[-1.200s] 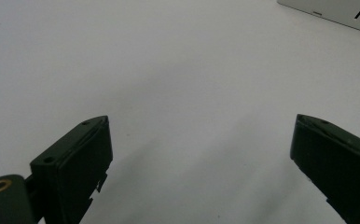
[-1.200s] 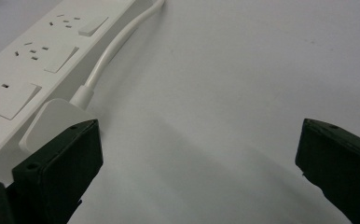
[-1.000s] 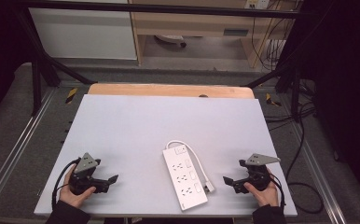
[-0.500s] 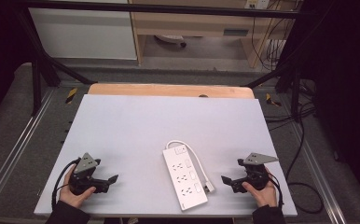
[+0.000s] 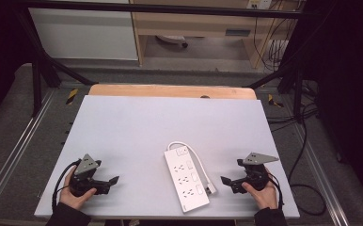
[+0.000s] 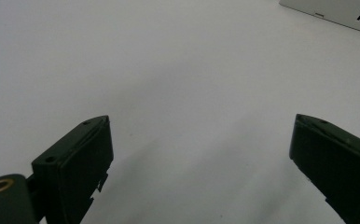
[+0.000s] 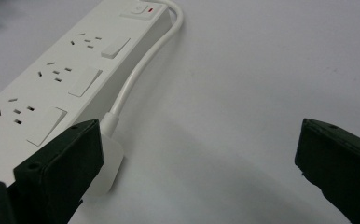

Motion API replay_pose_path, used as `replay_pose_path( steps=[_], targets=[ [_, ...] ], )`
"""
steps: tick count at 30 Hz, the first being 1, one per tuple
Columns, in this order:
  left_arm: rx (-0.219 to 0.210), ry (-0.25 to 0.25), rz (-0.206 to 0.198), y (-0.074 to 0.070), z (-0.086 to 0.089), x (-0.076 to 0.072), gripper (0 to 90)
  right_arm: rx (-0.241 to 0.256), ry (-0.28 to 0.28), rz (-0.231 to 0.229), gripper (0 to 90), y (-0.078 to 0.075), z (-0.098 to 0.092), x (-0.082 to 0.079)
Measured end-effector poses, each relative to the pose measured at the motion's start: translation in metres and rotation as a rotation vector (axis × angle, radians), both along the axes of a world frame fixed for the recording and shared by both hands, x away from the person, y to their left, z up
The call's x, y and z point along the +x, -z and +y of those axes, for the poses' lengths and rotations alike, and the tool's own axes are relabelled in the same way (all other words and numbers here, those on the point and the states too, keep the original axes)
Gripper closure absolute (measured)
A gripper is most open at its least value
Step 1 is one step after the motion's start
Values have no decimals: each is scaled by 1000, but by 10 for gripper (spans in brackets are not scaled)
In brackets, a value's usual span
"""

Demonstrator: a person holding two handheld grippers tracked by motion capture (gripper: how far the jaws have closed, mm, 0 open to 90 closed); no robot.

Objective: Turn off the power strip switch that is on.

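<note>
A white power strip [image 5: 186, 179] lies flat on the pale grey desk [image 5: 170, 127], near the front edge and a little right of centre, set at a slant so that its switch end points away from the person. It carries three socket groups, each with a rocker switch beside it, and a main switch with a small red mark at the far end, seen in the right gripper view. Its white cord [image 5: 196, 159] leaves the far end, loops round and runs back along the strip's right side to a white plug [image 5: 210, 190] that rests on the desk just beside the strip's near end. The left hand-held gripper [image 5: 110, 181] sits low over the front left part of the desk, held in the person's left hand [image 5: 76, 195], jaws spread wide with nothing between them; in the left gripper view bare desk shows between them and a corner of the strip sits at the upper right. The right hand-held gripper [image 5: 226, 181] is held in the right hand [image 5: 263, 193] at the front right, jaws likewise spread apart and empty, pointing toward the strip and near the plug without touching it. A wooden board [image 5: 170, 91] edges the desk's far side.
</note>
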State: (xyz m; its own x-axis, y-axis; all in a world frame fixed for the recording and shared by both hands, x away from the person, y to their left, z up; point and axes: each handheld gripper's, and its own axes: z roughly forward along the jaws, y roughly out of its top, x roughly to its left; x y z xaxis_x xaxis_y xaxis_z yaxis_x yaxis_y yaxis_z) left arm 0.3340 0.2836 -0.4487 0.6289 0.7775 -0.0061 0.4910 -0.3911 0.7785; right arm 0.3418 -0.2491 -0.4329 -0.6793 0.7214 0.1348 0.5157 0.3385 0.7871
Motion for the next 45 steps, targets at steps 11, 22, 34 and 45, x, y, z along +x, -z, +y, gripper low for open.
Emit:
replay_pose_path(
  steps=[11,22,34,45],
  targets=[
    [0,-2,0,0,0,0,57,8,-9,-4,29,-5,6,1],
    [-1,-5,-3,-1,0,0,57,10,-21,-24,65,-13,16,0],
    [-1,-7,-5,-1,0,0,57,9,-33,-47,172,-20,31,2],
    [1,-9,-5,-1,0,0,58,15,-66,-48,322,-21,40,4]
  ],
)
